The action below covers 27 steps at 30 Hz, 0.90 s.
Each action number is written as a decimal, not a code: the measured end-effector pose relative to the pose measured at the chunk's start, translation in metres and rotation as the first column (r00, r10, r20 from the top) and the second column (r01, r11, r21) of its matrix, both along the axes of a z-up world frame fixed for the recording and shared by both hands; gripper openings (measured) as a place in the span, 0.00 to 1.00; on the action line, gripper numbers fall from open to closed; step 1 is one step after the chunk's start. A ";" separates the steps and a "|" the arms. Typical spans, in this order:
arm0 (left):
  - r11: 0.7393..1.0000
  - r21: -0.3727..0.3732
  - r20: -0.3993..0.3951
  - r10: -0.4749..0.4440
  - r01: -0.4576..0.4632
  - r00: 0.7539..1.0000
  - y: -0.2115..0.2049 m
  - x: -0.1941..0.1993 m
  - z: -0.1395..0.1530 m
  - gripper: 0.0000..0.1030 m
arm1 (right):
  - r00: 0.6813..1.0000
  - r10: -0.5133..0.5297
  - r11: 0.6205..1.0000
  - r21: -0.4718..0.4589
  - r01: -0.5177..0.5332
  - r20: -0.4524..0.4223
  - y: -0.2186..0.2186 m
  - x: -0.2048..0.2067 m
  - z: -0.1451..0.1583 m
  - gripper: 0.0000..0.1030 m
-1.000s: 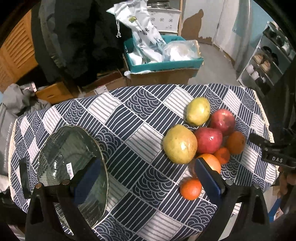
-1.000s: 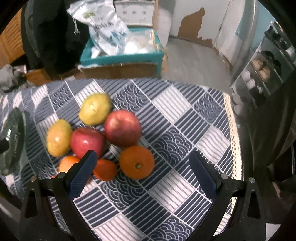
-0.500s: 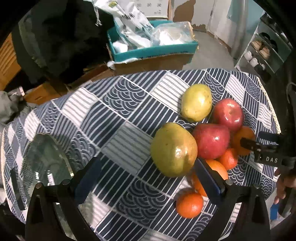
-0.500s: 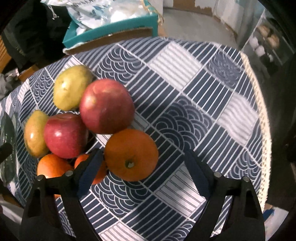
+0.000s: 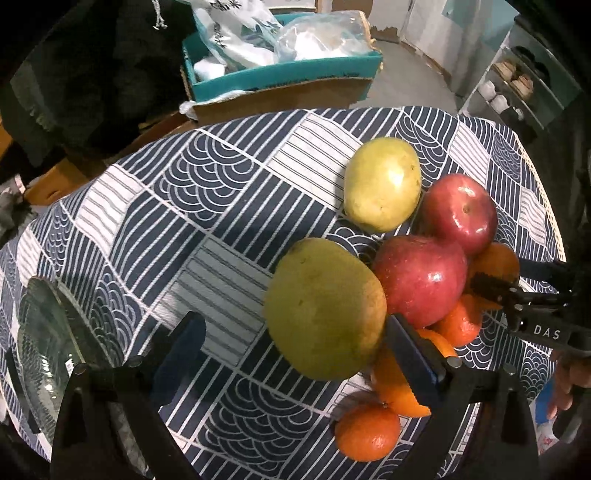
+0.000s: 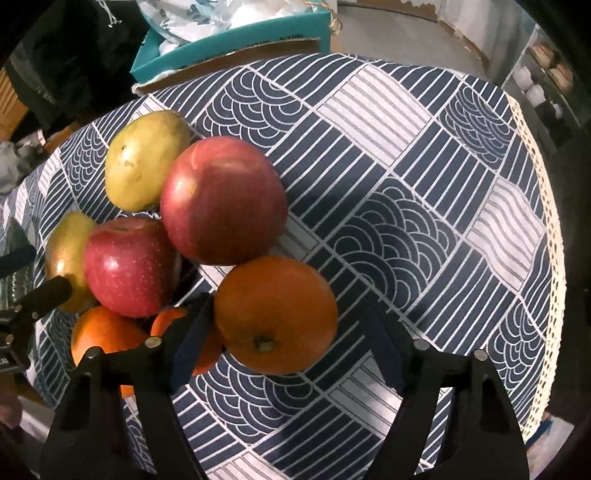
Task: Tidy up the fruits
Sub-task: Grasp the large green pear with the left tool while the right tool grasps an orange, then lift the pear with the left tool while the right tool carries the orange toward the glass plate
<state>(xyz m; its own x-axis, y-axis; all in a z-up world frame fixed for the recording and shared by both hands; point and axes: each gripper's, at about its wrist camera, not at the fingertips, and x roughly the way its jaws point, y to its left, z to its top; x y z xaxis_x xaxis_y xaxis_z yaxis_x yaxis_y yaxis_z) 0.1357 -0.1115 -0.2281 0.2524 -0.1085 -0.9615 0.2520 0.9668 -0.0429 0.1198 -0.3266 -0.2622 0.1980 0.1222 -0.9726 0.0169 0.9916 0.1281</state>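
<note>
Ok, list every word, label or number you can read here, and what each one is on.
"DAS": white letters on the right tool's black body, seen from the left wrist.
Bag in the teal box: dark print, too blurred to read.
Sticker on the glass plate: too small to read.
Nothing else is legible.

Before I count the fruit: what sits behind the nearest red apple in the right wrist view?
Behind the nearest red apple a greenish pear shows partly; its far side is covered. Two oranges peek below it.

A blue-and-white patterned tablecloth [image 5: 221, 206] covers the table; fruit pile [image 5: 406, 258] clusters right, glass plate [image 5: 44, 350] near left.
</note>
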 end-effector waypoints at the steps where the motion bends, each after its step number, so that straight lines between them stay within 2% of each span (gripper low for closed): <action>1: 1.000 -0.002 -0.004 -0.002 0.002 1.000 -0.001 0.001 -0.002 0.96 | 1.000 0.000 1.000 0.001 0.000 -0.004 0.001 0.002 -0.002 0.74; 8: 0.996 -0.090 -0.045 0.000 -0.004 0.999 0.002 0.005 -0.016 0.87 | 1.000 -0.005 0.999 0.038 0.005 -0.018 0.010 0.010 -0.013 0.67; 10: 0.990 -0.138 -0.054 0.005 -0.013 0.999 0.006 0.006 -0.016 0.81 | 1.000 -0.010 0.999 0.044 0.011 -0.018 0.010 0.011 -0.012 0.65; 11: 0.987 -0.160 -0.061 0.004 -0.013 0.998 0.007 0.007 -0.016 0.75 | 1.000 -0.012 0.999 0.043 0.012 -0.018 0.011 0.011 -0.013 0.65; 12: 0.984 -0.176 -0.066 0.002 -0.013 0.998 0.007 0.007 -0.015 0.73 | 1.000 -0.010 0.999 0.039 0.011 -0.015 0.013 0.012 -0.013 0.65; 17: 0.990 -0.136 -0.041 -0.033 0.027 0.999 -0.001 0.001 -0.014 0.73 | 1.000 -0.008 1.000 0.022 0.007 0.014 0.012 0.003 -0.010 0.64; 23: 0.997 -0.075 0.003 -0.031 0.032 1.000 0.000 -0.011 -0.010 0.72 | 0.998 0.002 0.999 -0.032 0.001 0.070 0.005 -0.010 0.002 0.63; 27: 0.997 -0.077 0.021 -0.014 0.016 1.000 0.007 -0.016 -0.002 0.72 | 0.994 0.005 0.999 -0.051 0.001 0.110 0.005 -0.018 0.012 0.63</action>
